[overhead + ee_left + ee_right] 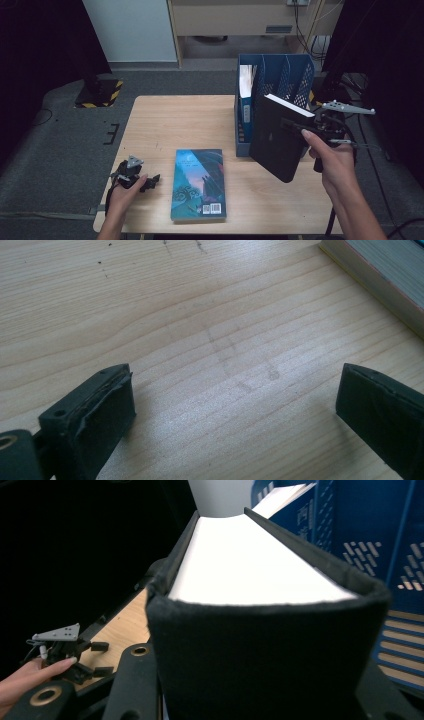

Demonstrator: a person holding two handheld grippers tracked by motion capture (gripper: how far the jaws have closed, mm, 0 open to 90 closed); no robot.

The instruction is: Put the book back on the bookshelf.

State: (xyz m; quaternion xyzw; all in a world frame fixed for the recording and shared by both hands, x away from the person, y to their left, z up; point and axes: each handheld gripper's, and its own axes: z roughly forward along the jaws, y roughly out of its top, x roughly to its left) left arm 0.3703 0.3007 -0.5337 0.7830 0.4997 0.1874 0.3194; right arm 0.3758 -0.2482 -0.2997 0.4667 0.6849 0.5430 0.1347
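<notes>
The black book hangs tilted in the air, just in front of the blue rack. The right tongs pinch its edge. The left tongs sit spread wide on the counter, near a green book.

Bare forearms, lower frame; left gripper black with grey three-cornered plate; right gripper, right of centre, black, grey plate, trailing dark cable; brass-ringed screw holes.
</notes>
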